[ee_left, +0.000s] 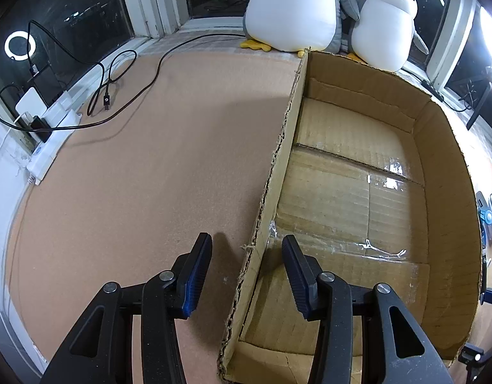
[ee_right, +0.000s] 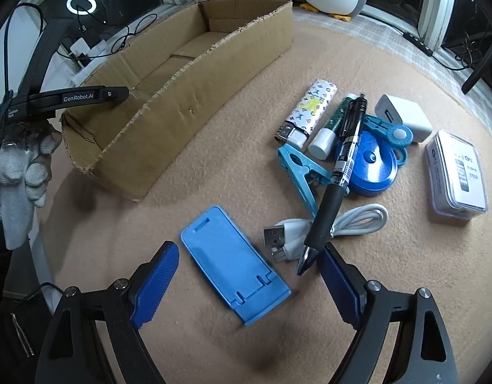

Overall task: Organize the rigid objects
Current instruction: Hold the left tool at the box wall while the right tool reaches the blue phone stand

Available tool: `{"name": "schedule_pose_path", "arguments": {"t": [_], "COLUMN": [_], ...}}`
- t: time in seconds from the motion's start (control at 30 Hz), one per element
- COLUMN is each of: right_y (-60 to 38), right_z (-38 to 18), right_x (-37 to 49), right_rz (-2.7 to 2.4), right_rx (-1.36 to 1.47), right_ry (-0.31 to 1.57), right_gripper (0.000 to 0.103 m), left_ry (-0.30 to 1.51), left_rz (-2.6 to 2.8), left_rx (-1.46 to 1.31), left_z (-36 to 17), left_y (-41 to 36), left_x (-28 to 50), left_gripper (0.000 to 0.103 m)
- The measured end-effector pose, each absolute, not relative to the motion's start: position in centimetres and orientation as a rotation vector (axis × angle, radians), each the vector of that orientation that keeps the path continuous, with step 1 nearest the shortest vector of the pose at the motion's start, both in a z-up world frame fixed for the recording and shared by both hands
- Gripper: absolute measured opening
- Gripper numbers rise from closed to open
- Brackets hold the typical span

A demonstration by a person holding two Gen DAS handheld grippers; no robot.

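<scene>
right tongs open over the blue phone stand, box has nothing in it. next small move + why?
Probably lower the right tongs and close on the blue phone stand. It lies flat between the open fingers, nearest of the loose items. Watch the black pen: its tip sits close to the right finger. The cardboard box has nothing in it yet, and the left tongs straddle its wall.

1. The left gripper (ee_left: 247,272) has black linkage arms with silver pivot screws and ribbed blue-edged pads.
2. The right gripper (ee_right: 247,275) matches, its pads bright blue.
3. A white knit glove (ee_right: 25,172) covers the person's hand, below a black bar marked "GenRobot.AI".
</scene>
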State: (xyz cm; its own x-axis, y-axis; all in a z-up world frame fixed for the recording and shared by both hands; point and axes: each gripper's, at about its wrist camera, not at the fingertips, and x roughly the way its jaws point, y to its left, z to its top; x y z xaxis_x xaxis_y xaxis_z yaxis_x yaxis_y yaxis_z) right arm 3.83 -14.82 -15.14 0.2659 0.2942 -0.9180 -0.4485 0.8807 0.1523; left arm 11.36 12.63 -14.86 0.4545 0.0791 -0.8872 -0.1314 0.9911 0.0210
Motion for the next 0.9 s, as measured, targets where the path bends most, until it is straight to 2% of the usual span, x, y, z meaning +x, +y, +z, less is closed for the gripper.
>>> {"name": "schedule_pose_path", "arguments": {"t": [0.13,0.37,0.4,0.57,0.63,0.9], "right_y": [-13.8,-10.8,-10.4,-9.6,-9.7,-10.9], "right_z": [-15.0,-15.4,-15.5,-15.3,-15.2,-14.8], "right_x": [3.4,2.5,2.4,2.1,2.0,1.4], "right_rz": [0.542,0.538,0.527,0.527,0.528,0.514], "right_rx": [-0.169,-0.303,-0.340,-0.404,-0.411,-0.338], "right_ry": [1.222,1.220,1.218,1.221,1.226,1.233], "right_gripper": [0.078,0.075,0.072,0.043,0.037,0.035], "left_ry": [1.091,1.089,1.088,1.086,1.085,1.083], "left_rz": [0.129,0.127,0.127,0.129,0.129,0.126], "left_rx": [-0.052,-0.047,-0.046,-0.049,-0.049,-0.053], "left_z": [-14.9,-14.9,-14.9,-14.8,-14.8,-14.8], "left_y": [12.5,12.2,12.2,12.1,12.0,11.9], "left_x": [11.5,11.4,11.4,11.4,11.3,11.2], "left_gripper": [0.048,0.048,0.048,0.048,0.048,0.048]}}
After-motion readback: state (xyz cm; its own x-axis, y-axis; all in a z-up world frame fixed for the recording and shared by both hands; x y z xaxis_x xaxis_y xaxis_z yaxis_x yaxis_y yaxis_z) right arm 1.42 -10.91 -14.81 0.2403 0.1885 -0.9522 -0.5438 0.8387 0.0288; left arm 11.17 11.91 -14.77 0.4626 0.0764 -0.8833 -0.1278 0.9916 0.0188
